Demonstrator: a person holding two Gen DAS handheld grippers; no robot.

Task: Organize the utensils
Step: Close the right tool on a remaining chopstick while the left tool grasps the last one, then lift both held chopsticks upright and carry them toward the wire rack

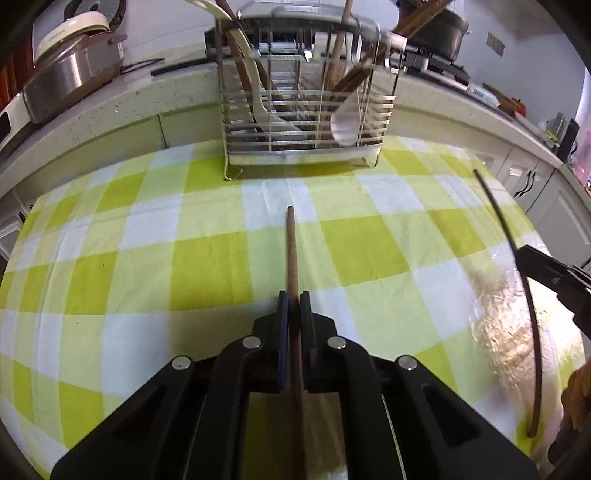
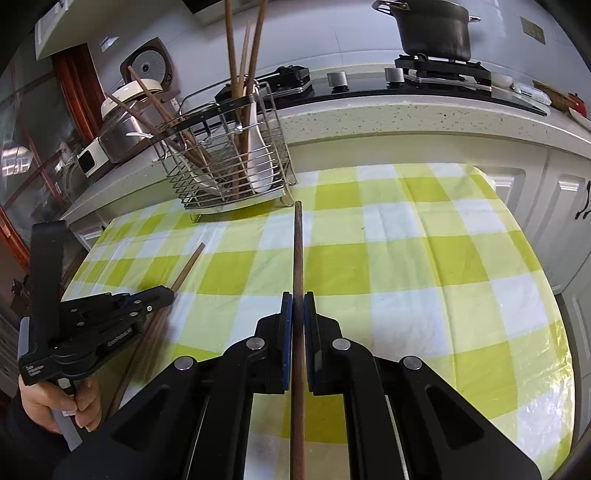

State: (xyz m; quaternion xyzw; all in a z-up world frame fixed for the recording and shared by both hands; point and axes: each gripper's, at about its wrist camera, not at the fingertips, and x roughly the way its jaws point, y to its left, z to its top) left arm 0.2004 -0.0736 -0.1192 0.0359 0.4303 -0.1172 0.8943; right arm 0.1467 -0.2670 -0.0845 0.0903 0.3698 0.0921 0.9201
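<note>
Green-checked desk cloth (image 2: 406, 266), kitchen worktop behind; wire utensil rack (image 2: 229, 166) upper centre-left holding chopsticks; left gripper (image 1: 294, 295) and right gripper (image 2: 297, 295) each clamped on one brown chopstick (image 1: 291, 251)

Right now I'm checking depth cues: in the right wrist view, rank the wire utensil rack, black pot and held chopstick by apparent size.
1. wire utensil rack
2. black pot, though it stands farther off
3. held chopstick: longest but thinnest, enlarged by nearness, so unsure

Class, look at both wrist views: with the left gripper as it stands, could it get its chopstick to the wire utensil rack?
Probably yes. The left gripper has its jaws shut on a brown chopstick pointing at the wire utensil rack, and only bare checked tablecloth lies between. The rack's top is crowded with utensils, so it needs a gap.
</note>
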